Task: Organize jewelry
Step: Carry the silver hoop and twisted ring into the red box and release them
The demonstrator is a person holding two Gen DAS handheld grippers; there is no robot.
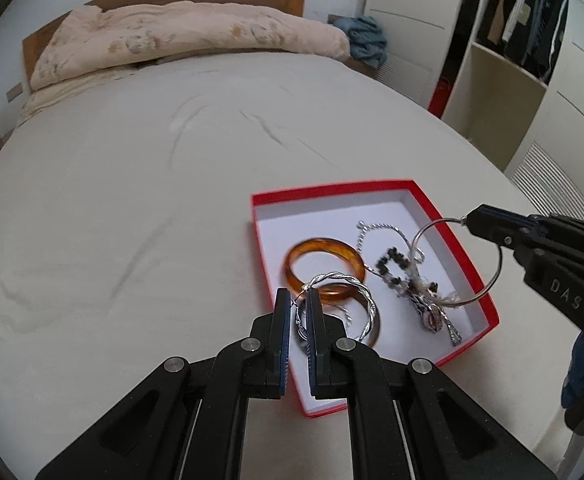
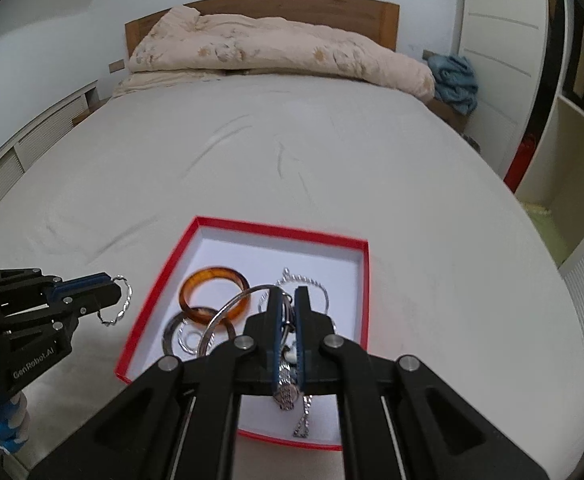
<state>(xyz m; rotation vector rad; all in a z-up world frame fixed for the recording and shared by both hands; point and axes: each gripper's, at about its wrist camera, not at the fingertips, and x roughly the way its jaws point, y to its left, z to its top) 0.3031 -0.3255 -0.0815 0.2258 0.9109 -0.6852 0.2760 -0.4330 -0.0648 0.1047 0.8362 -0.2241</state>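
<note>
Two claws each held a bangle over a red box on the bed.

Nearest, the left claw [image 1: 298, 300] pinched a twisted silver bangle [image 1: 346, 284] at the box's 8 o'clock edge; the right claw [image 2: 286, 300] pinched a thin silver hoop [image 2: 228, 312] above the box. Inside the red box [image 1: 468, 256], an amber bangle [image 1: 324, 264] lay at 10 o'clock, touching a dark bangle [image 2: 170, 336] below it, with a tangled beaded chain [image 1: 408, 280] toward 3 o'clock. Beyond, the bed [image 1: 132, 184] stretched to a rumpled beige duvet [image 1: 188, 36] at 12 o'clock.
</note>
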